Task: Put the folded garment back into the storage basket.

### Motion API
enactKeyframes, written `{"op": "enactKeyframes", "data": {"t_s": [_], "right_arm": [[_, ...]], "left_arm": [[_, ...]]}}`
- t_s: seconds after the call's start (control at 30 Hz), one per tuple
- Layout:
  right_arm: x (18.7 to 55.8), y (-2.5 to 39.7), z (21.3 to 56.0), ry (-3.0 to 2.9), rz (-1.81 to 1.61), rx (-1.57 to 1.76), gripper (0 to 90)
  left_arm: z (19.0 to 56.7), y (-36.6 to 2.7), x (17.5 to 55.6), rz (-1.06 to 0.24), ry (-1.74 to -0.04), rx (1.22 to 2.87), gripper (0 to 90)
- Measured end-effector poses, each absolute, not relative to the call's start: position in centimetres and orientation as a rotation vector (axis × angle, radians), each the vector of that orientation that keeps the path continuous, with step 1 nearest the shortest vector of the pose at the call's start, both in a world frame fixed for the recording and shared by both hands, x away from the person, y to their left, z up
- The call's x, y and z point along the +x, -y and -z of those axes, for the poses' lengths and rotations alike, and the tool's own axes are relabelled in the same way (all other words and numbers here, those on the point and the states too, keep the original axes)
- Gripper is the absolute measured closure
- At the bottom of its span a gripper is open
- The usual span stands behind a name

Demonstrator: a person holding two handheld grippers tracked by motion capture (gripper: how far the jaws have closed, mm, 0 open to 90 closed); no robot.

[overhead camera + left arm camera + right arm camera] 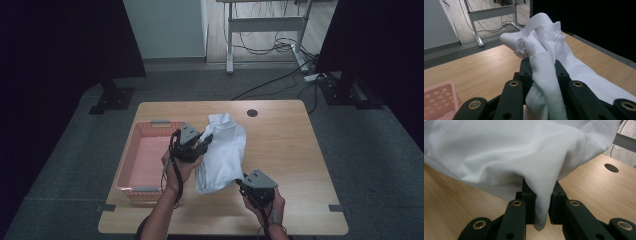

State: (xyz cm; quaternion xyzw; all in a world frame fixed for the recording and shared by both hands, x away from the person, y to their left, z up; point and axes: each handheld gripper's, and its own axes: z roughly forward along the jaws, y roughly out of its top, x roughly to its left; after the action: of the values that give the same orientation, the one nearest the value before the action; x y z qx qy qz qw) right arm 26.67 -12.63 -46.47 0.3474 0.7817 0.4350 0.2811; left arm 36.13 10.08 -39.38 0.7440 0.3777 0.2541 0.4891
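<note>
1. Work item: a white, finely ribbed fabric garment (223, 152), crumpled, lies on the light wooden desk (285, 150) near its centre. It extends from a bunched end at about 12 o'clock of the pile to a lower corner at about 6 o'clock.
2. Left hand-held gripper (206, 141): at 9 o'clock of the garment. In the left gripper view, its jaws are pressed onto a gathered fold of the white fabric (544, 75), which rises between them and bunches beyond the tips.
3. Right hand-held gripper (241, 182): at roughly 5 o'clock of the garment. In the right gripper view, its jaws pinch a hanging point of cloth (541, 202); the fabric drapes upward and away from the tips, clear of the desk at that edge.
4. Receptacle: a pink perforated plastic basket (131, 165) stands at 9 o'clock on the desk, just beside the left hand. No cloth lies in it.
5. Progress, as judged: both grasps are established, so the pick-up stage appears complete. The garment is neither spread flat nor folded, and most of it rests on the desk. The remaining work is likely lifting, straightening or folding, and possibly transfer to the basket.
6. Other features: a round cable hole (252, 113) sits at 12 o'clock near the desk's far edge.
7. Markings: no brand, label or readable writing is visible on the garment, basket or either hand-held gripper.
</note>
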Motion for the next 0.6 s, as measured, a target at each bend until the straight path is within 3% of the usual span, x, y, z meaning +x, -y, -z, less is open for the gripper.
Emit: {"op": "enactKeyframes", "data": {"t_s": [0.6], "right_arm": [[27.3,10.5,46.1,-2.116,-1.175,0.91,78.0]], "left_arm": [[39.0,-12.3,36.1,-0.644,-0.933,1.802,73.9]]}}
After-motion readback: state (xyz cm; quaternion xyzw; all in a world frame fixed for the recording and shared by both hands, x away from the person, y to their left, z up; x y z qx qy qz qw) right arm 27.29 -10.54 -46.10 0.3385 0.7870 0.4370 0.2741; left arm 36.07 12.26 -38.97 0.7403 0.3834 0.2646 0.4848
